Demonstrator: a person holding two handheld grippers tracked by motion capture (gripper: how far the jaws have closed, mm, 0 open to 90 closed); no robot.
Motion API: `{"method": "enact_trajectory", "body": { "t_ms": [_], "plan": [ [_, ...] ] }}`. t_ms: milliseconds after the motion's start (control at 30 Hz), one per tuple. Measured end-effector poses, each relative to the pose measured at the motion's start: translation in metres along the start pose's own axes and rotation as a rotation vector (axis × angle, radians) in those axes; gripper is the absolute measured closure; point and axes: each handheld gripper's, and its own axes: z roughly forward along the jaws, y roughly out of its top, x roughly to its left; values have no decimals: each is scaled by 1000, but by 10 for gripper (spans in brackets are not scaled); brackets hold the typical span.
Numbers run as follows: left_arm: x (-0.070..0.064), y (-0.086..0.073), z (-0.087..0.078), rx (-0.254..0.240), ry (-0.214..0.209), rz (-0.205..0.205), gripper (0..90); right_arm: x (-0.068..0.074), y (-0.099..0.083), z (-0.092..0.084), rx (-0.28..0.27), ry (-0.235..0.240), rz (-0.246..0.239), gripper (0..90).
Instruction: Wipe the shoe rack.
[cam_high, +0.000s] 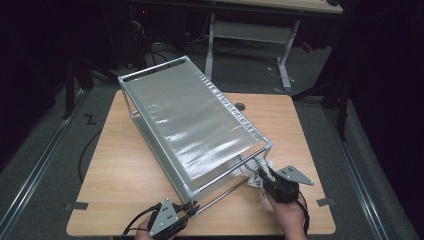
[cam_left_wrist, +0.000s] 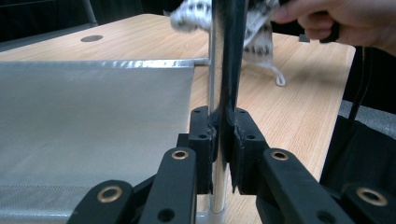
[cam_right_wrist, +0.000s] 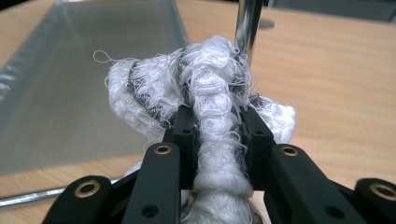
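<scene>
A metal rack (cam_high: 190, 120) with a grey mesh panel (cam_left_wrist: 93, 116) lies tilted on the wooden table (cam_high: 125, 170). At the table's near edge my left gripper (cam_high: 192, 207) is shut on one of the rack's chrome rods (cam_left_wrist: 215, 56), its pads pressed on both sides of it (cam_left_wrist: 220, 126). My right gripper (cam_high: 261, 172) is at the rack's near right corner, shut on a fluffy white-and-black cloth (cam_right_wrist: 205, 79). The cloth (cam_high: 252, 167) bunches up above the jaws (cam_right_wrist: 219, 121), right beside an upright chrome post (cam_right_wrist: 247, 23). The person's right hand (cam_left_wrist: 336, 18) shows past the rod.
A round cable hole (cam_high: 240, 106) sits in the tabletop behind the rack. Bare wood lies left of the rack and at the right side. A white desk frame (cam_high: 285, 50) stands on the grey floor beyond the table.
</scene>
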Motion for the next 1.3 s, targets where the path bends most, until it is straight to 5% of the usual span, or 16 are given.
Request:
{"method": "enact_trajectory", "body": {
  "t_ms": [233,533,867,1300],
  "plan": [
    [0,0,0,0,0,0,807,-4,-16,18,109,24,19,729],
    [1,0,0,-1,-5,-4,807,-6,-19,21,121,30,27,729],
    [1,0,0,0,-11,-2,808,-4,-6,6,30,12,26,728],
    [1,0,0,-1,-12,-1,807,-4,24,-33,-201,-29,20,726]
  ]
}}
